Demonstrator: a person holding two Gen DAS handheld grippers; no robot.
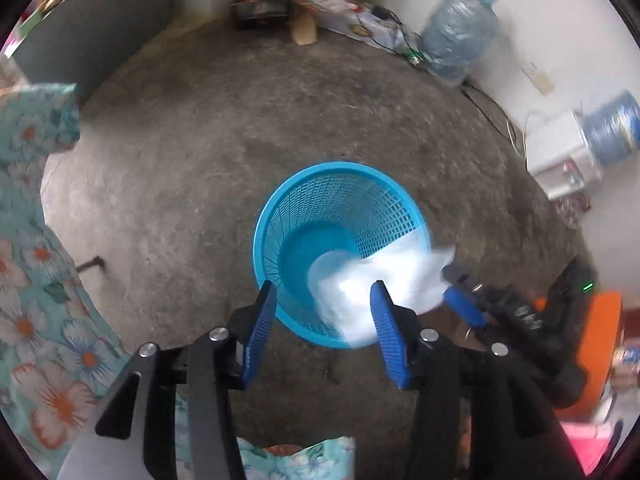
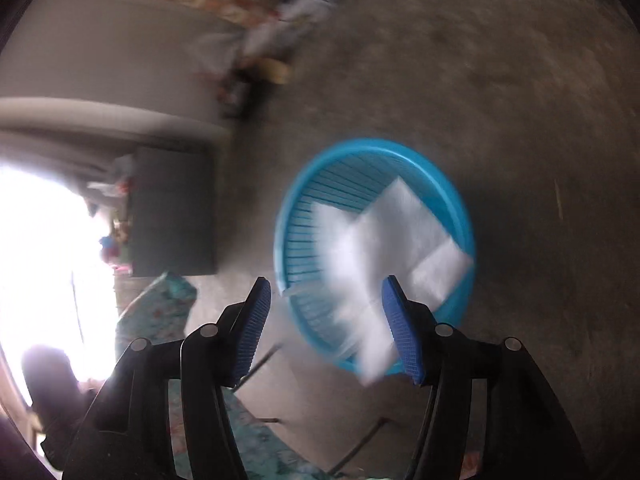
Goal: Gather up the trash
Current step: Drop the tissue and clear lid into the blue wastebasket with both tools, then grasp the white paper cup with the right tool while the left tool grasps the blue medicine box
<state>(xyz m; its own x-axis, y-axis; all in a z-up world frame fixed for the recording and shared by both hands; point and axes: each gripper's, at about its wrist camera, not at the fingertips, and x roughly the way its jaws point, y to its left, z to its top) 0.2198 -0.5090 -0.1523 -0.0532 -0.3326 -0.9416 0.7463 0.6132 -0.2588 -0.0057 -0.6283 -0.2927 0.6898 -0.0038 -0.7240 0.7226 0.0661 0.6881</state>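
A blue mesh plastic bin [image 1: 280,216] stands on the grey concrete floor. A white tissue sheet [image 1: 384,284] is over its near right rim, blurred, partly inside the bin. My left gripper [image 1: 323,300] is open and empty just above the bin's near rim. My right gripper [image 1: 454,286] shows at the right, next to the tissue's edge. In the right wrist view the bin [image 2: 460,208] is below my right gripper [image 2: 326,292], which is open, and the tissue [image 2: 384,236] lies loose over the bin's mouth, beside the right finger.
A large water jug [image 1: 460,36], a white box [image 1: 560,152] and clutter [image 1: 332,4] line the far wall. Floral cloth [image 1: 32,280] is at the left. An orange object [image 1: 600,340] is at the right. A dark cabinet [image 2: 172,208] shows in the right wrist view.
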